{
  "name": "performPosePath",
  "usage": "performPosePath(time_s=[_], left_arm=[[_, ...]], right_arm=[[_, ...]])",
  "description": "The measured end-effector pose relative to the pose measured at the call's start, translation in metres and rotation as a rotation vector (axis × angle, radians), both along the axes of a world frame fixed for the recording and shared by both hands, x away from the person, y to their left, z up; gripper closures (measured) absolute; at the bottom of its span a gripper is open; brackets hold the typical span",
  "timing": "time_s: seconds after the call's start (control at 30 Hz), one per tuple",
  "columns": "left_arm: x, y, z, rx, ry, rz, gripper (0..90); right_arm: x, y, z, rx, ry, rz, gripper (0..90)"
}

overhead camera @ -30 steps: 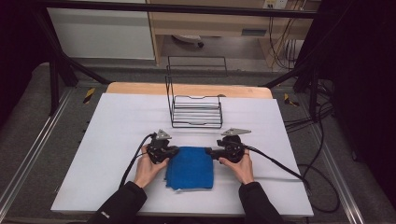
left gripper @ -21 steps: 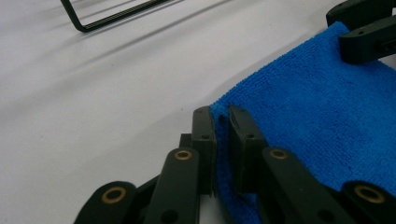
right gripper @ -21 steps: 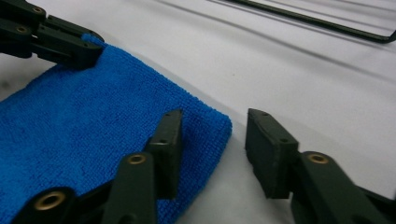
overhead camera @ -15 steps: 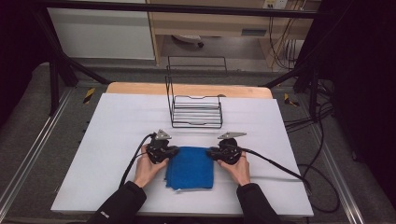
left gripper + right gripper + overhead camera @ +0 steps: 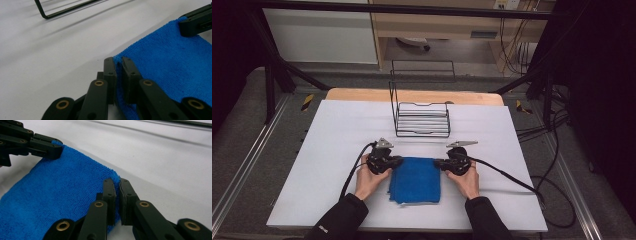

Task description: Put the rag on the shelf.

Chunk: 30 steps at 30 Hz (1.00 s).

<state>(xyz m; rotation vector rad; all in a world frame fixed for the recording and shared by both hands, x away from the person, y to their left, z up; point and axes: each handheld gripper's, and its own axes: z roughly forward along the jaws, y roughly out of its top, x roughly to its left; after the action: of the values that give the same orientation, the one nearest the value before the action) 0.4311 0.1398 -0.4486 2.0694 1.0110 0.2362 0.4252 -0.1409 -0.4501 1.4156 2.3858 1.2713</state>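
Left gripper (image 5: 118, 62) jaws pinched nearly together on the far left corner of the blue cloth (image 5: 415, 179), corner edge caught between the pads. Right gripper (image 5: 117, 183) same: jaws clamped on the far right corner, cloth edge squeezed in the narrow gap. In the high view both grippers, left (image 5: 398, 161) and right (image 5: 438, 162), point inward toward each other, with the cloth's far edge stretched between them. The rest of the cloth lies flat, folded, running back from the jaws toward the person, between the two hands. Left hand (image 5: 368, 179) and right hand (image 5: 466, 179) rest on the white table (image 5: 327, 130) either side of the cloth. Beyond the grippers, near but apart from the cloth, stands a black wire rack (image 5: 422, 117). Cables trail from each gripper outward and back across the table.
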Motion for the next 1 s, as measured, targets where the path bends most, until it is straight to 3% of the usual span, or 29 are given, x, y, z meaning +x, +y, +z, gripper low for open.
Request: performPosePath(time_s=[0.3, 0.5, 1.0], left_arm=[[-0.007, 0.005, 0.012, -0.022, -0.048, 0.002, 82.8], [-0.013, 0.008, 0.022, -0.059, -0.084, 0.001, 82.8], [-0.024, 0.012, 0.045, -0.108, -0.150, 0.010, 82.8]], right_arm=[[-0.006, -0.003, 0.011, 0.047, -0.039, -0.007, 85.5], [-0.011, -0.006, 0.020, 0.085, -0.079, 0.000, 85.5], [-0.023, -0.009, 0.044, 0.106, -0.191, 0.031, 85.5]])
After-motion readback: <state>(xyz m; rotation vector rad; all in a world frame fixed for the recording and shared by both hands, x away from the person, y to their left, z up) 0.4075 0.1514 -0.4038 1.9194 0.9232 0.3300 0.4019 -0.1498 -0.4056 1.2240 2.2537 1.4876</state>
